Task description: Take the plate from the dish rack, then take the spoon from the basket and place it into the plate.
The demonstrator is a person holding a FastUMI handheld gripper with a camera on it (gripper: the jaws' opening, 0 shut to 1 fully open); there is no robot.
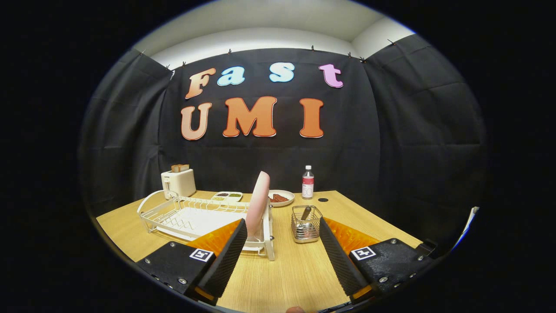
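With jaws spread wide and empty, the gripper point(282, 243) is hovering before the dish rack point(191, 215), whose pink plate point(258, 203) is standing upright on edge just ahead, toward the left jaw.

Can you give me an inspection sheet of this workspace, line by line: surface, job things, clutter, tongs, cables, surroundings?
Surface: wooden table, with a small dark hole near the far edge.
Job's things: pink plate standing on edge in the white wire dish rack, just ahead of the left finger; spoon upright in the wire basket beside the rack, ahead of the right finger.
Clutter: toaster with bread in it, divided dish of small foods, round plate with food, bottle, all along the far side.
Tongs: tongs open, fingers spread wide, holding nothing, short of the rack and basket.
Cables: nothing seen.
Surroundings: black cloth booth wall, pale ceiling above.
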